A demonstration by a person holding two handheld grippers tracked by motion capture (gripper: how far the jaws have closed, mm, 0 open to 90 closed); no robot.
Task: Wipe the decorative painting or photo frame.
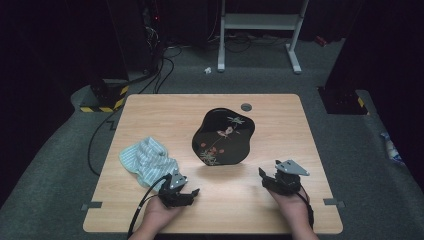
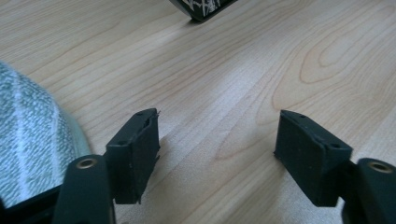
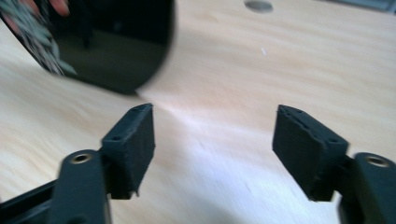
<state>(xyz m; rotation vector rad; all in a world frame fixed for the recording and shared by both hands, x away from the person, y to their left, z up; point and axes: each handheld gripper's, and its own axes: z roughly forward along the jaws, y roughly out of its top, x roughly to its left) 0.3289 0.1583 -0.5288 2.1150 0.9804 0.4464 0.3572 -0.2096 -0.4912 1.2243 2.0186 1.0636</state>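
At the centre of the frame the glossy black lacquered tray with painted flowers (image 1: 222,137) looks stiff, slippery and scratch-prone, best pinched at its rim by the left gripper (image 1: 186,192) and right gripper (image 1: 268,176), both gaping empty below it.

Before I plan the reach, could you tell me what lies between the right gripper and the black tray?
Only bare table: the high view shows nothing between the right gripper and the black tray.

Left gripper (image 1: 192,192) and right gripper (image 1: 262,173) low, apart (jaws wide, empty).
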